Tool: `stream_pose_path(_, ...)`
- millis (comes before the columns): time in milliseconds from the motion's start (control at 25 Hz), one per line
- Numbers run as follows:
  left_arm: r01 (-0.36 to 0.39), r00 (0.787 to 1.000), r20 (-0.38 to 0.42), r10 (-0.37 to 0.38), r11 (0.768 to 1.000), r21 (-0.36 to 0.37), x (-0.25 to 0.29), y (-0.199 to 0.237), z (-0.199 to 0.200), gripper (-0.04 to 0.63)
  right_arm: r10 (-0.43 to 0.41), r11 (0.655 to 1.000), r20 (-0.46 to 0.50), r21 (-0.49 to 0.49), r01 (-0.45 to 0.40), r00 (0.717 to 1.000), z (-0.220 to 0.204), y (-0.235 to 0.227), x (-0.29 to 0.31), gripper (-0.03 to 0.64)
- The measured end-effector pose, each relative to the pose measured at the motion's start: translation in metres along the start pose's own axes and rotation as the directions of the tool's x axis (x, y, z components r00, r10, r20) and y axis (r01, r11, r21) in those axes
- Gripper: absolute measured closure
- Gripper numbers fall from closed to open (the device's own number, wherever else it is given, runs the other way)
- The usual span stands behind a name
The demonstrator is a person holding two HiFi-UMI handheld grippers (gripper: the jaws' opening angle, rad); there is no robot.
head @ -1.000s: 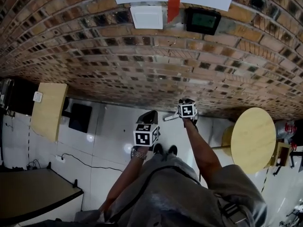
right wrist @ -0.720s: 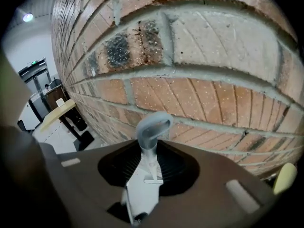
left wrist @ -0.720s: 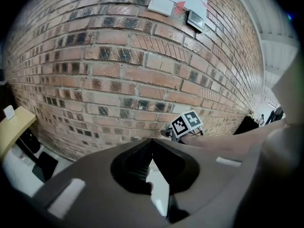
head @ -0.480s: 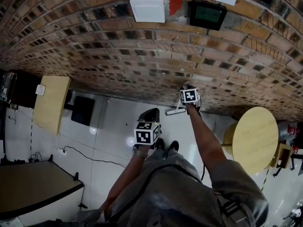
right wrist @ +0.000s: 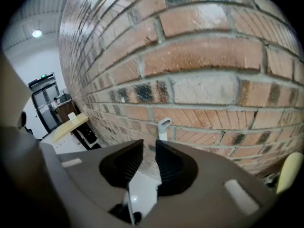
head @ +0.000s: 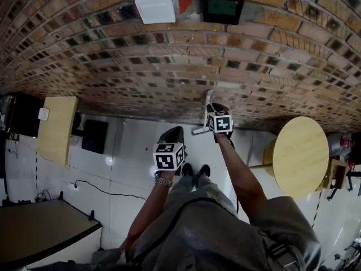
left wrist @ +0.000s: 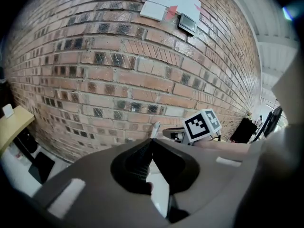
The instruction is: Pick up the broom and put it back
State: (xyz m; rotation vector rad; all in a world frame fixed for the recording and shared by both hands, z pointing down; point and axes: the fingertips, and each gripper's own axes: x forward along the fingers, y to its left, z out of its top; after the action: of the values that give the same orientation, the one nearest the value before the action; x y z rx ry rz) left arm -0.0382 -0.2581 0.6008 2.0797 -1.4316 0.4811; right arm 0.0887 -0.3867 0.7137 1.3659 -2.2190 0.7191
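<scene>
The broom has a white handle (head: pixel 207 102) and a pale head (head: pixel 199 131), and stands close to the brick wall. My right gripper (head: pixel 215 113) grips the handle partway up and its jaws are closing on it. In the right gripper view the handle's looped top (right wrist: pixel 163 126) sticks out above the jaws (right wrist: pixel 149 148) and its lower part (right wrist: pixel 128 202) shows below them. My left gripper (head: pixel 172 135) hangs lower and to the left, shut on nothing. In the left gripper view its tips (left wrist: pixel 151 140) meet, with the handle (left wrist: pixel 155 128) and the right gripper's marker cube (left wrist: pixel 202 124) beyond.
The brick wall (head: pixel 141 66) carries a white box (head: pixel 155 8) and a black panel (head: pixel 221 7). A round wooden table (head: pixel 299 160) stands at right. At left are a square wooden table (head: pixel 56 129) and a black box (head: pixel 95 137). A cable (head: pixel 96 191) crosses the white floor.
My right gripper has risen along the wall with the broom; the handle now stands up above it and the broom head has come up off the floor. The left gripper has hardly moved.
</scene>
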Motion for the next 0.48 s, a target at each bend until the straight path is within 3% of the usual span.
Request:
stream_pose_path(240,0.064,0.998,-0.010,-0.064,0.997,0.047,-0.011,-0.028,-0.019,0.595,0.031,0.999,0.100,0.010,-0.032,0.994,0.007,0.049,-0.076,0.566)
stream_pose_path(480,0.128,0.992,0.005,-0.129,0.989,0.075,-0.061,-0.046,-0.049,0.595,0.014,0.998,0.143,0.063,-0.024,0.990,-0.035,0.121,-0.153,0.617)
